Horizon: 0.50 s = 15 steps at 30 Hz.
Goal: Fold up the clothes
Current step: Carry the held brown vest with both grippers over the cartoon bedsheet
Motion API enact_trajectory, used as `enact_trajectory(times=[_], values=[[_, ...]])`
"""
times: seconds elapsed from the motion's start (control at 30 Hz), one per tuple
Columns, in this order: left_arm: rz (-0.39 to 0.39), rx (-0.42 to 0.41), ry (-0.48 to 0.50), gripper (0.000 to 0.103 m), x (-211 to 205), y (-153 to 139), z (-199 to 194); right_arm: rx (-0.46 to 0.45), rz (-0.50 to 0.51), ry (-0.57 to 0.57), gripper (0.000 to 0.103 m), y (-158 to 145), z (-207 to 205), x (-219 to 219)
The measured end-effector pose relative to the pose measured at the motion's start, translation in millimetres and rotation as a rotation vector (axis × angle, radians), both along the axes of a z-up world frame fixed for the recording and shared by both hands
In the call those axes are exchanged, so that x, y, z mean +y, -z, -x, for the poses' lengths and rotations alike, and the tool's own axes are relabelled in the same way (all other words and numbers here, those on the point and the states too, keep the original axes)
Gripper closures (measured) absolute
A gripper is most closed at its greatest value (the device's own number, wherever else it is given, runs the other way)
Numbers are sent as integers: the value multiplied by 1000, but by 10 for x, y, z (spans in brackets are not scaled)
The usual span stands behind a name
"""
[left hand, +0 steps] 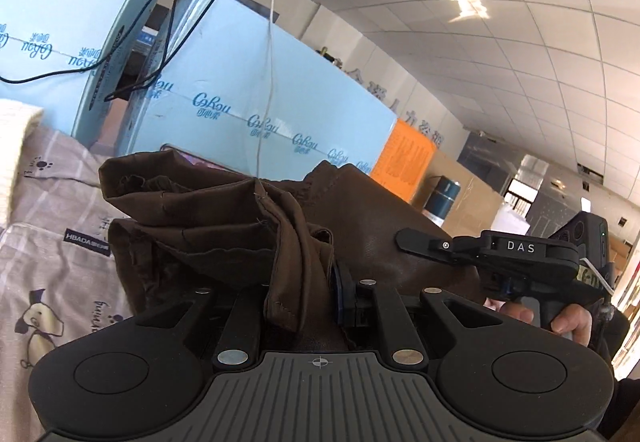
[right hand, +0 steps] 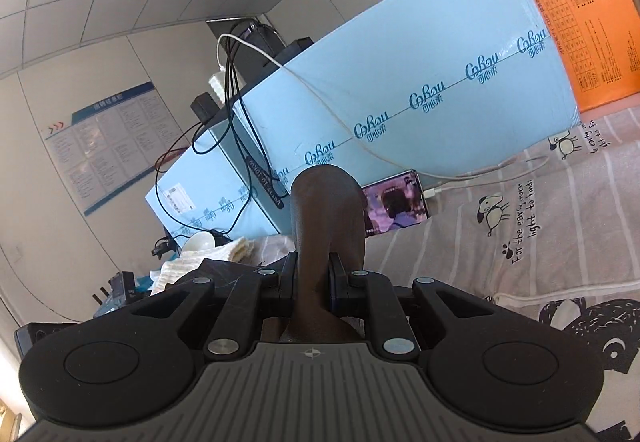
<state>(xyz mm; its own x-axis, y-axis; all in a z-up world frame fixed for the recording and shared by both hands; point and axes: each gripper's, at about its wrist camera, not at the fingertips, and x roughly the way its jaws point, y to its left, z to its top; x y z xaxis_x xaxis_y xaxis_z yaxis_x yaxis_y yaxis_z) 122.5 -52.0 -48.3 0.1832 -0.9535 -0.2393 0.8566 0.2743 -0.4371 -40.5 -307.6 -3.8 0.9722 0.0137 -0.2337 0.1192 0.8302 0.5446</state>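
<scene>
The brown garment (left hand: pixel 224 226) is held lifted above the sheet (left hand: pixel 44 282), clamped in both the left gripper (left hand: pixel 308 302) and right gripper (right hand: pixel 313 282); a thin pinch could be lost under tension.

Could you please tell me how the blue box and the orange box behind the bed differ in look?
The blue box is pale blue with a repeated dark blue logo along a line; the orange box is bright orange with dense small black print. The blue box looks much longer than the orange box. Both stand side by side on the patterned sheet.
</scene>
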Motion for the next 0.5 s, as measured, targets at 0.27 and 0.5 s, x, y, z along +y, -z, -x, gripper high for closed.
enact_trajectory(times=[0.27, 0.5], values=[[-76, 133, 2, 72, 57, 257, -274, 128, 69, 19, 83, 416, -95, -276], [-20, 410, -2, 55, 44, 519, -675, 237, 48, -11, 55, 646, -270, -355]])
